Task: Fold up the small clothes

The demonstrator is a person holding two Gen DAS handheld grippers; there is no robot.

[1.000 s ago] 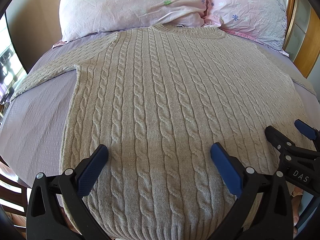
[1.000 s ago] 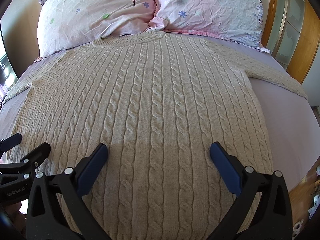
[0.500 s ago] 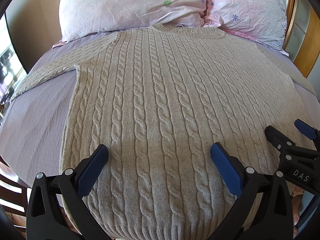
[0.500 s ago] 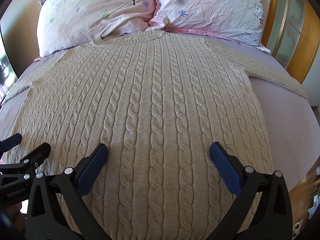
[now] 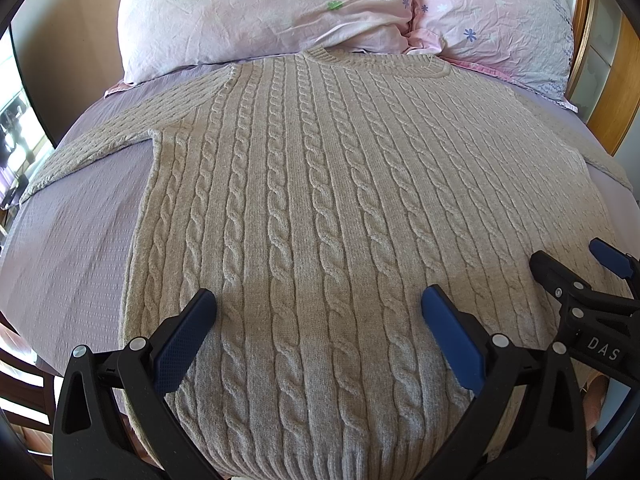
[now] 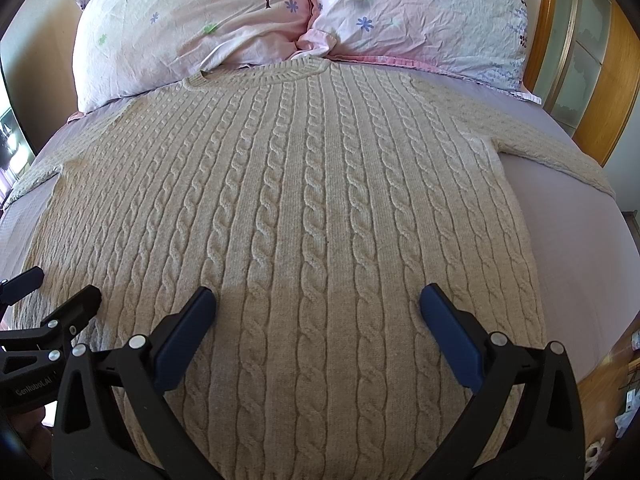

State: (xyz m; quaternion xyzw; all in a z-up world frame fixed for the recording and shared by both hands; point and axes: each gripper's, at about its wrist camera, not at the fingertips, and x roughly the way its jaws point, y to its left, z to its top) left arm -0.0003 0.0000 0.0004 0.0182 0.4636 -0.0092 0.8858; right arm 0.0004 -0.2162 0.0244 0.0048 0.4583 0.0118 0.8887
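A beige cable-knit sweater (image 5: 320,200) lies flat and face up on the bed, collar toward the pillows, sleeves spread to both sides. It also fills the right wrist view (image 6: 304,216). My left gripper (image 5: 318,320) is open and empty, above the sweater's lower left part near the hem. My right gripper (image 6: 318,320) is open and empty, above the lower right part. Each gripper shows at the edge of the other's view: the right one in the left wrist view (image 5: 576,276), the left one in the right wrist view (image 6: 48,292).
The sweater rests on a lilac bedsheet (image 5: 72,240). Two pink flowered pillows (image 5: 256,12) (image 6: 416,16) lie at the head. A wooden bed frame and cabinet (image 6: 600,80) stand at the right. The bed's front edge is just below the hem.
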